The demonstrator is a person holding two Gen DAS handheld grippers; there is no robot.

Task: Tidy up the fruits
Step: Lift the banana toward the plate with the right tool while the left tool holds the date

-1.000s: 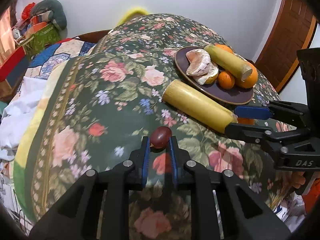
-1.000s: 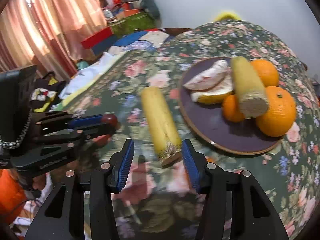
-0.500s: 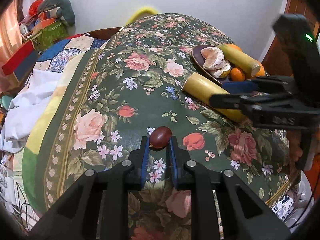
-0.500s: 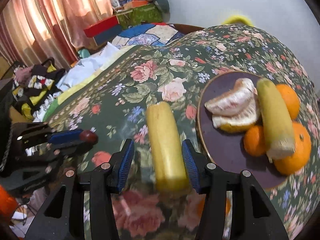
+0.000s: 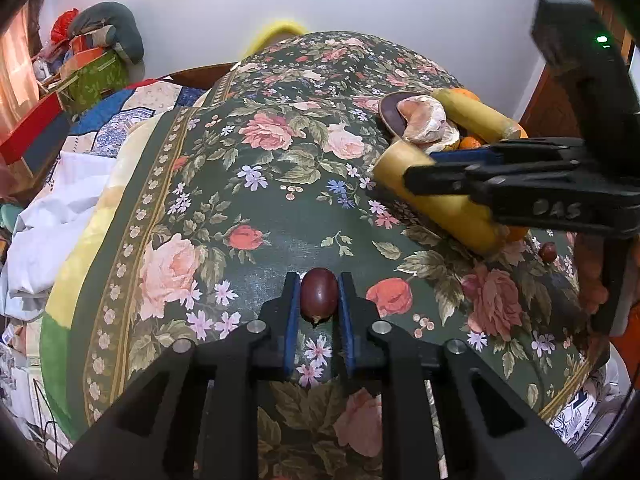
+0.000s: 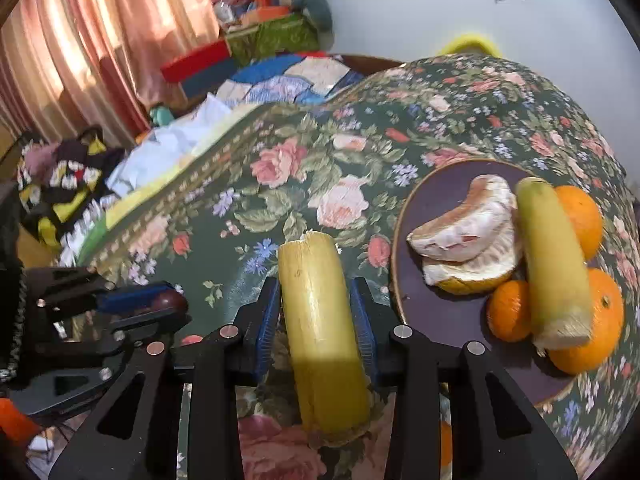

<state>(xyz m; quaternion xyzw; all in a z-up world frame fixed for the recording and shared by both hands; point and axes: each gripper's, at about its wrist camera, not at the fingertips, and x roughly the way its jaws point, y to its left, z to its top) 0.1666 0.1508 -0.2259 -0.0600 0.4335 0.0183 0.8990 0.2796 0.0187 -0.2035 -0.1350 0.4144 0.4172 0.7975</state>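
Observation:
My left gripper (image 5: pixel 319 280) is shut on a small dark red fruit (image 5: pixel 319 294) and holds it just above the floral tablecloth (image 5: pixel 256 184); the right wrist view shows it at the left (image 6: pixel 160 304). A thick yellow fruit piece (image 6: pixel 324 332) lies on the cloth between the fingers of my right gripper (image 6: pixel 316 284). Those jaws are closing, and the blue pads stand against both sides of the piece. Right of it, a dark purple plate (image 6: pixel 452 328) carries peeled citrus segments (image 6: pixel 468 232), a second yellow piece (image 6: pixel 552 256) and three oranges (image 6: pixel 592 320).
Another small red fruit (image 5: pixel 548 252) lies on the cloth near the table's right edge, beside an orange (image 5: pixel 518 234) half hidden under the right gripper. Left of the table are heaped cloths (image 5: pixel 52 216), boxes (image 6: pixel 200 64) and a curtain (image 6: pixel 80 40).
My right gripper slid forward along the loose yellow piece and its jaws narrowed onto it. The left gripper kept the red fruit and stayed nearly in place.

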